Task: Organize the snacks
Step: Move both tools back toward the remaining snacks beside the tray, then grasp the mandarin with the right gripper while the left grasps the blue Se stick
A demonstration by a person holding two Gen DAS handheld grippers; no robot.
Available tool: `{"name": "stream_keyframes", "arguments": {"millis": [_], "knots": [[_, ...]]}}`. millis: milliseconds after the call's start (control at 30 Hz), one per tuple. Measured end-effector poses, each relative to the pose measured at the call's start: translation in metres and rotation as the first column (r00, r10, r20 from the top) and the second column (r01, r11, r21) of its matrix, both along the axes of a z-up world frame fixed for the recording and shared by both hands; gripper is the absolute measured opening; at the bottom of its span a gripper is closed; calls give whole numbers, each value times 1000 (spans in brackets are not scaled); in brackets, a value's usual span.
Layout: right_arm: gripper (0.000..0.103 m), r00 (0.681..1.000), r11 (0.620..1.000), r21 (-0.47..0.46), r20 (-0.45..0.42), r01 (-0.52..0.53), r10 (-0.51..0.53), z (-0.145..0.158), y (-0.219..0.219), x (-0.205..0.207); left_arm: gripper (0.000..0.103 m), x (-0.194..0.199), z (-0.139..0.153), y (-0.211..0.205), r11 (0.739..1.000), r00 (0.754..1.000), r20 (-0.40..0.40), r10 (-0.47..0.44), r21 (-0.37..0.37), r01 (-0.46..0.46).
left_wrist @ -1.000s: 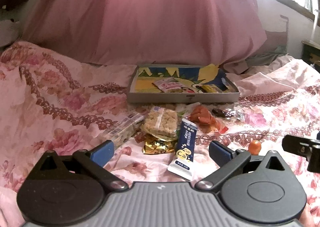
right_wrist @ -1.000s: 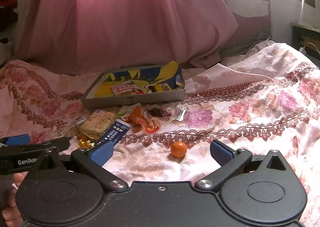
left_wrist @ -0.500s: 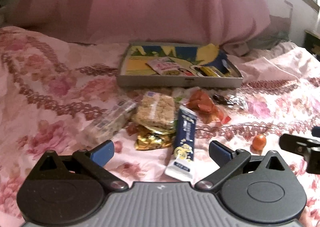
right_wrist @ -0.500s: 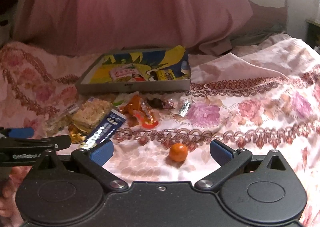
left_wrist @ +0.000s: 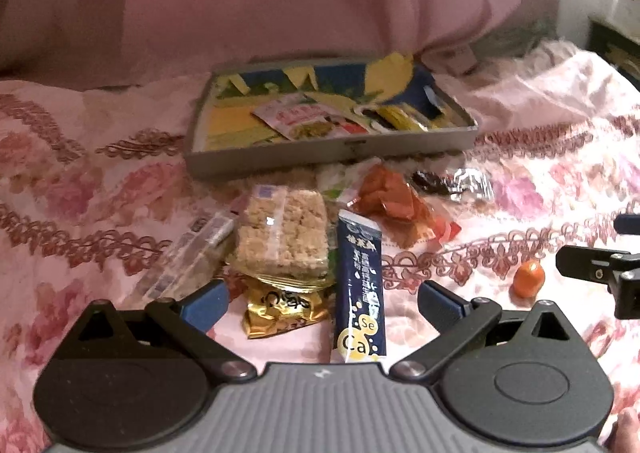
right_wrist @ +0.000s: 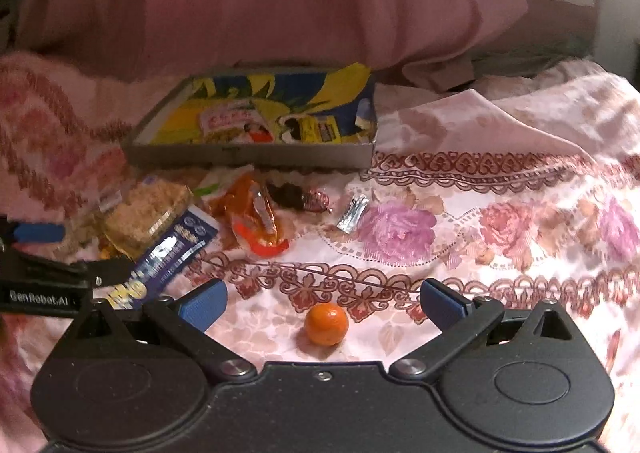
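While both grippers are held low over the floral bedspread (right_wrist: 460, 173), the left gripper (left_wrist: 322, 299) and the right gripper (right_wrist: 322, 299) are seen with fingers spread wide and nothing held. Between the right fingers a small orange fruit (right_wrist: 326, 324) is lying on the bed; in the left view it is seen only at the right side. A gold packet (left_wrist: 282, 311) is shown whole only in the left view. Beside it, the dark blue stick pack (left_wrist: 360, 287) is laid with its long axis pointing away from the left camera. Behind it a rice crisp bar (left_wrist: 282, 235) and an orange wrapper (right_wrist: 254, 215) are found. Farthest, the grey tray (left_wrist: 332, 151) with packets is placed.
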State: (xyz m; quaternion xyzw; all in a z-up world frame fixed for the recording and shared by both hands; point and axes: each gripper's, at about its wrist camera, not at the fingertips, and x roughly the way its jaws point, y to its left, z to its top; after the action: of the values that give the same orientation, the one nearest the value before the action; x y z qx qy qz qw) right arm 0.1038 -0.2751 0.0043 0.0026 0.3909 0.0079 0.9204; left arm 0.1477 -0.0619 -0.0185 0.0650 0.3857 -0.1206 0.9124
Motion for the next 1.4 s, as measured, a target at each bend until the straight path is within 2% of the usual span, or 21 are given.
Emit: {"name": "stream_keyframes", "arguments": {"millis": [167,300,433,767,1267,1400], "knots": [[102,999,997,-68,-30,-21,19,-8,-4,17,103,9,-10,-6,999,999,-12,-32,13,33],[102,998,999,-41,-58,-12,10,-17,-7,22,103,12,-16,-6,999,999,-12,-36,1,36],[102,998,998,-55,-63,-16,13,-22,-3,25,103,17,-21,-7,999,999,-20,-42,-21,41],[100,993,1000,5,-115,-5,5,-34,-6,33,103,22,-29,-11,998,998,-23,-64,-7,64],[84,985,1000,23,-171,-10,14,-45,-2,36,100,19,-31,-17,989,989,-16,-145,-43,144],[77,983,999,43,-182,-12,20,-48,-2,37,91,21,-33,-19,987,988,-32,-153,-51,152]]}}
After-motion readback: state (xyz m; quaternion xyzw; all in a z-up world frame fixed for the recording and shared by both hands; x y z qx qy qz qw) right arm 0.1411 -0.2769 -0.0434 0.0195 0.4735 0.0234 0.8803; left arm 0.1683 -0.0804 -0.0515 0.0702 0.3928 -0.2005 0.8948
